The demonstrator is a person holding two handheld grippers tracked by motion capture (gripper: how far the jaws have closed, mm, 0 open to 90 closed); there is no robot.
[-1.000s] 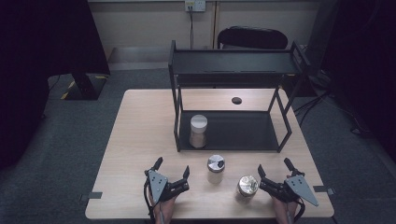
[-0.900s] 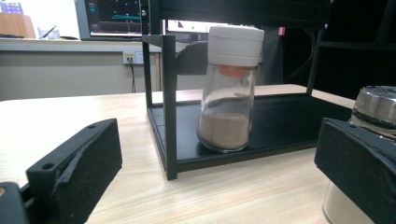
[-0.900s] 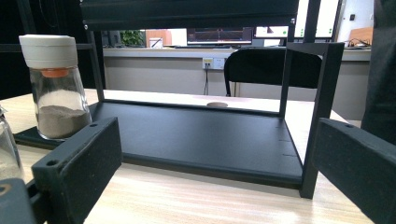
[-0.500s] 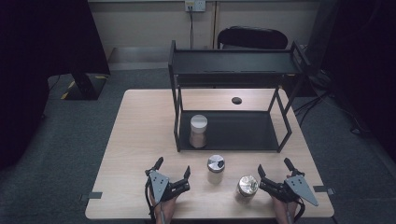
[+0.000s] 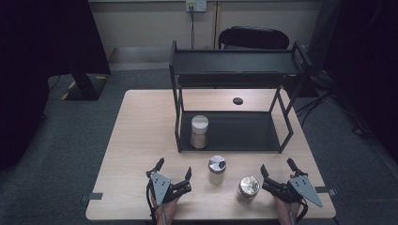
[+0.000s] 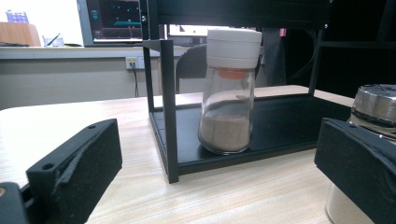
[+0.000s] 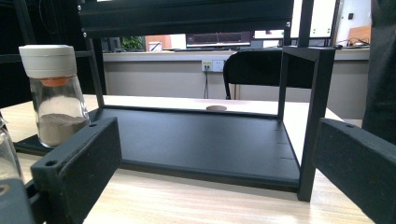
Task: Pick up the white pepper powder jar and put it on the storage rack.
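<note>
A black two-level rack stands at the middle of the wooden table. On its lower shelf, at the left, a glass jar with a white lid holds brownish powder. Two more jars stand on the table in front of the rack: one with a silver and black lid and a silver-lidded one further right. My left gripper rests open at the front left of them. My right gripper rests open just right of the silver-lidded jar.
A small dark disc lies on the table behind the rack. A black chair stands beyond the table's far edge. A wall socket sits on the back wall.
</note>
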